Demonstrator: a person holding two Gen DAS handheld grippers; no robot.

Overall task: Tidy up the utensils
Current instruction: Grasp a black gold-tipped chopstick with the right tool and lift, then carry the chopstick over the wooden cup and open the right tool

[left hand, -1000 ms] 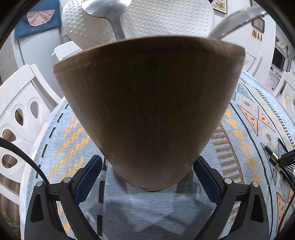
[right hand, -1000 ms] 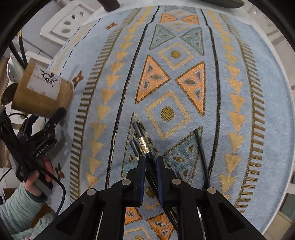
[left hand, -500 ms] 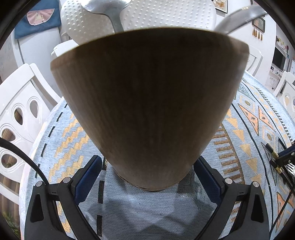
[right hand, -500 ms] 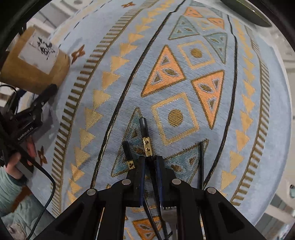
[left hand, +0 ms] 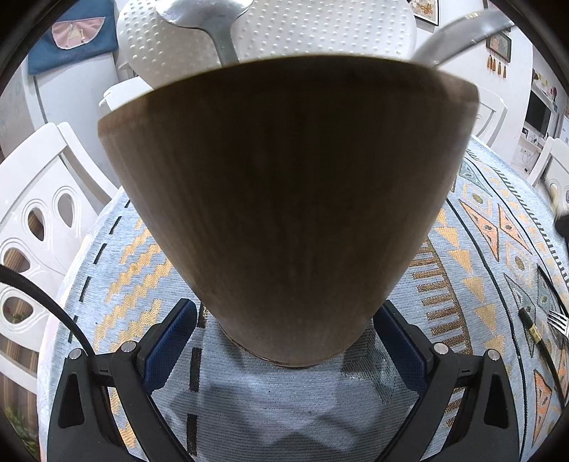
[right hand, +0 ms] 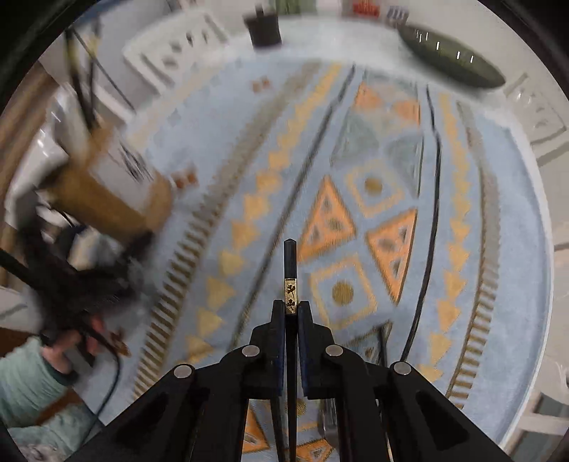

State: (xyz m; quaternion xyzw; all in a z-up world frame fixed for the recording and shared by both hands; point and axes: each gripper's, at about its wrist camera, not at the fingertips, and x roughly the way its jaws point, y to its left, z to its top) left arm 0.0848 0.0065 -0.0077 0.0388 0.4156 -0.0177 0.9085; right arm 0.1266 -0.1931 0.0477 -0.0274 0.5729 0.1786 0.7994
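Note:
A wooden utensil holder [left hand: 284,213] stands on the patterned cloth and fills the left wrist view, with a metal spoon [left hand: 209,21] and white dotted utensils [left hand: 320,28] sticking out of it. My left gripper [left hand: 284,320] straddles its base. Its jaws have just been opening a little, and a thin gap shows beside the left pad [left hand: 170,334], so it is open around the holder. My right gripper [right hand: 291,305] has just closed further and is shut on a black chopstick [right hand: 290,266] with a gold band, held above the cloth. The holder [right hand: 117,199] looks blurred at the left of that view.
Another black chopstick [left hand: 533,330] and a fork [left hand: 558,320] lie on the cloth to the right. A dark green dish [right hand: 451,57] sits at the table's far edge. White chairs [left hand: 39,220] ring the table. A hand [right hand: 92,337] and a teal sleeve [right hand: 28,383] show at lower left.
My right gripper has risen off the cloth with one chopstick pinched in it, leaving its pair lying there. The holder shifted slightly in the left view.

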